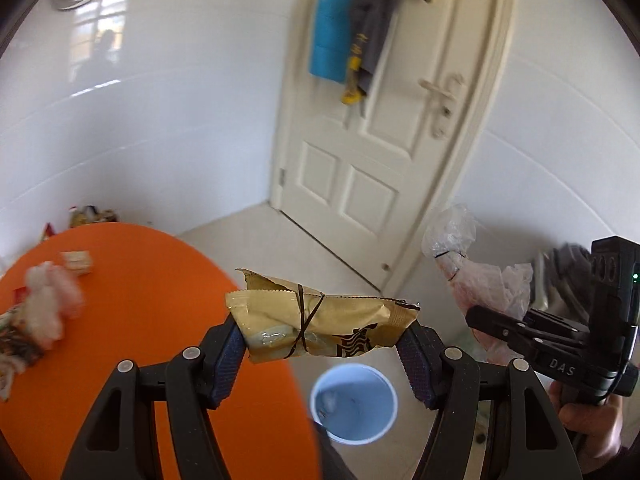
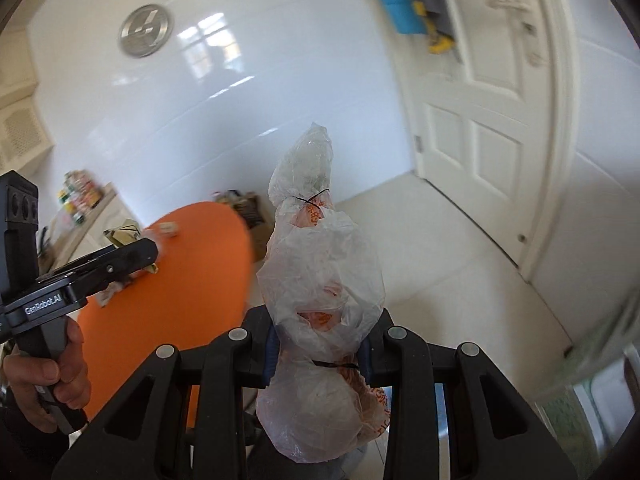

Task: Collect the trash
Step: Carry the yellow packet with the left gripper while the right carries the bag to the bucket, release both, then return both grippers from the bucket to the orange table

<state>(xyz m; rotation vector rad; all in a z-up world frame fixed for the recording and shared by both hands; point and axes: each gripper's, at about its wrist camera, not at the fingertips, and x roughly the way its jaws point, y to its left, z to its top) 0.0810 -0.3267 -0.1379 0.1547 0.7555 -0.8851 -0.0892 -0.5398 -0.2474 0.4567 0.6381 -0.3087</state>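
A gold snack wrapper (image 1: 320, 320) tied with a thin black band lies crosswise between the blue pads of my left gripper (image 1: 322, 340), which is shut on it above the table's edge. Below it on the floor stands a light blue bin (image 1: 354, 402), its mouth facing up. My right gripper (image 2: 318, 352) is shut on a crumpled clear plastic bag (image 2: 320, 280) with orange print, tied with black bands and sticking up past the pads. In the left wrist view that bag (image 1: 492, 284) and the right gripper (image 1: 478, 312) are at the right. The right wrist view shows the left gripper (image 2: 140, 254) at the left.
An orange round table (image 1: 140, 300) at the lower left holds a pinkish crumpled wad (image 1: 48, 304), a small box (image 1: 78, 262) and more litter at its left rim. A white door (image 1: 360, 140) with hung clothes stands behind. A hand (image 2: 52, 372) grips the left handle.
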